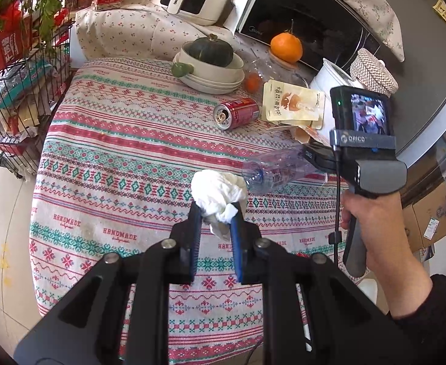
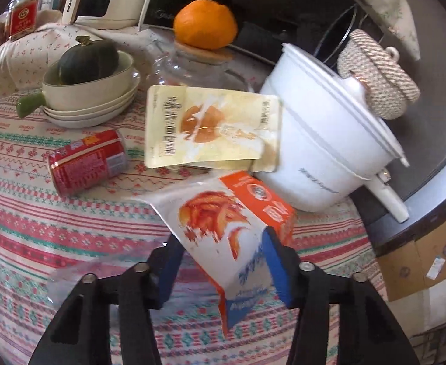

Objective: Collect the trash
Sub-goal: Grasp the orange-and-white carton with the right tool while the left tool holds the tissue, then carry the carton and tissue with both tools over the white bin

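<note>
Patterned tablecloth [image 1: 125, 140] covers the table, microwave [image 1: 308, 15] behind. Left gripper [image 1: 216, 213] clamps a tissue [image 1: 218, 190]; right gripper [image 2: 223, 243] straddles a carton [image 2: 232, 228], contact unclear.

Crumpled paper tissue [image 1: 220, 193], glossy metal can [image 1: 236, 113]

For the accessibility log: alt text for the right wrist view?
The right hand-held gripper closes on an orange-and-white snack carton above a patterned tablecloth; behind lie a red drink can, a yellow pouch and a white pot.
</note>
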`<state>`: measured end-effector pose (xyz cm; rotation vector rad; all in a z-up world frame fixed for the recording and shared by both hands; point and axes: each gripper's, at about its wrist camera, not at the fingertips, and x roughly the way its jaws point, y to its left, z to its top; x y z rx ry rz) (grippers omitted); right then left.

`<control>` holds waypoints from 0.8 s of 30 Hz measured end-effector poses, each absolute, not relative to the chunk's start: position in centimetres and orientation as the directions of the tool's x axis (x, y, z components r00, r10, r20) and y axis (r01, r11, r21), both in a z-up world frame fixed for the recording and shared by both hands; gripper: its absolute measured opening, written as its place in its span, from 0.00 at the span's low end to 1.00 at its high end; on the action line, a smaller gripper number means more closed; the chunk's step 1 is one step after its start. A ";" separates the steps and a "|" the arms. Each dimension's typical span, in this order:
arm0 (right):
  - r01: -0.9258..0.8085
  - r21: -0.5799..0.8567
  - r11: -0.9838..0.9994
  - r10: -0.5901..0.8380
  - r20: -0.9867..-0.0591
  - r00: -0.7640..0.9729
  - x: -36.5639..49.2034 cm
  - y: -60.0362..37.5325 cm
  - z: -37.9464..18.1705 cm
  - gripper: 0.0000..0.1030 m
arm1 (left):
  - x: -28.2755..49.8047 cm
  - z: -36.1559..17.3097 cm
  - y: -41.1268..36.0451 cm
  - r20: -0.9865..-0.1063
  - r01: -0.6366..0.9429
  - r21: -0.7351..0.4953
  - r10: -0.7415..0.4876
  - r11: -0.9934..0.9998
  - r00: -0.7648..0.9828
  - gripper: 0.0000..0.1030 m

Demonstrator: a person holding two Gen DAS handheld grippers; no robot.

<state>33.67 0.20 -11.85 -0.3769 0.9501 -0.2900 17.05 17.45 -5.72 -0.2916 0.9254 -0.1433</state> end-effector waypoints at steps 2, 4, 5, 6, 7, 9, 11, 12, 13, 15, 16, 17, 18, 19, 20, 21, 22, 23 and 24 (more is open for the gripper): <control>0.082 -0.480 0.874 -0.437 -0.700 0.565 33.2 -0.6 -11.7 0.31 | 17.0 -5.6 17.2 -0.763 0.003 -0.306 -0.247 0.952 0.597 0.19; 0.077 -0.508 0.858 -0.455 -0.683 0.571 32.9 -1.5 -11.7 0.19 | 16.8 -5.5 16.8 -0.762 0.010 -0.305 -0.250 0.952 0.598 0.19; 0.072 -0.508 0.858 -0.454 -0.688 0.566 32.8 -2.2 -11.8 0.16 | 16.8 -5.4 16.7 -0.761 0.012 -0.305 -0.251 0.952 0.599 0.19; 0.071 -0.507 0.859 -0.455 -0.694 0.557 32.8 -2.8 -11.9 0.13 | 16.8 -5.4 16.5 -0.760 0.014 -0.304 -0.252 0.952 0.599 0.19; 0.070 -0.500 0.863 -0.451 -0.701 0.553 32.6 -3.5 -12.3 0.10 | 16.8 -5.3 16.4 -0.760 0.017 -0.303 -0.253 0.953 0.599 0.19; 0.064 -0.471 0.880 -0.423 -0.712 0.560 32.3 -4.8 -12.2 0.07 | 16.8 -5.2 16.2 -0.760 0.021 -0.300 -0.252 0.954 0.599 0.19; 0.069 -0.449 0.891 -0.400 -0.703 0.588 31.4 -5.5 -11.2 0.05 | 16.8 -5.3 15.9 -0.762 0.024 -0.296 -0.251 0.955 0.597 0.19; 0.070 -0.439 0.896 -0.389 -0.697 0.603 31.0 -5.8 -10.7 0.04 | 16.9 -5.3 15.8 -0.764 0.026 -0.293 -0.250 0.956 0.595 0.19; 0.064 -0.437 0.897 -0.379 -0.689 0.618 30.5 -6.1 -10.2 0.03 | 16.9 -5.4 15.6 -0.765 0.028 -0.290 -0.249 0.957 0.594 0.19; 0.059 -0.454 0.889 -0.381 -0.662 0.646 29.6 -6.5 -9.5 0.03 | 16.9 -5.4 15.4 -0.767 0.032 -0.287 -0.250 0.957 0.591 0.19; 0.059 -0.459 0.887 -0.379 -0.647 0.661 29.0 -6.7 -8.9 0.03 | 16.9 -5.4 15.2 -0.767 0.034 -0.287 -0.251 0.957 0.590 0.19; 0.058 -0.454 0.889 -0.371 -0.640 0.673 28.4 -6.8 -8.3 0.03 | 16.8 -5.3 14.9 -0.767 0.039 -0.287 -0.254 0.957 0.590 0.19; 0.058 -0.448 0.892 -0.362 -0.633 0.685 27.7 -7.2 -7.6 0.02 | 16.8 -5.2 14.7 -0.766 0.045 -0.286 -0.257 0.957 0.590 0.19; 0.057 -0.442 0.895 -0.355 -0.630 0.691 27.2 -7.4 -7.2 0.02 | 16.7 -5.2 14.4 -0.765 0.052 -0.283 -0.258 0.958 0.590 0.19; 0.052 -0.431 0.901 -0.340 -0.625 0.703 26.2 -7.8 -6.4 0.02 | 16.6 -5.1 14.1 -0.764 0.060 -0.281 -0.261 0.958 0.590 0.19; 0.050 -0.427 0.903 -0.334 -0.623 0.707 25.6 -8.0 -6.1 0.02 | 16.4 -5.0 13.8 -0.763 0.069 -0.278 -0.264 0.958 0.590 0.19; 0.043 -0.422 0.905 -0.324 -0.621 0.714 24.6 -8.4 -5.5 0.02 | 16.3 -4.9 13.5 -0.762 0.076 -0.276 -0.267 0.958 0.590 0.19; 0.038 -0.420 0.907 -0.317 -0.619 0.719 23.7 -8.7 -5.1 0.02 | 16.1 -4.8 13.0 -0.761 0.089 -0.275 -0.273 0.957 0.589 0.19; 0.035 -0.417 0.908 -0.311 -0.617 0.723 22.7 -9.0 -4.8 0.02 | 16.0 -4.7 12.6 -0.759 0.099 -0.276 -0.280 0.956 0.587 0.19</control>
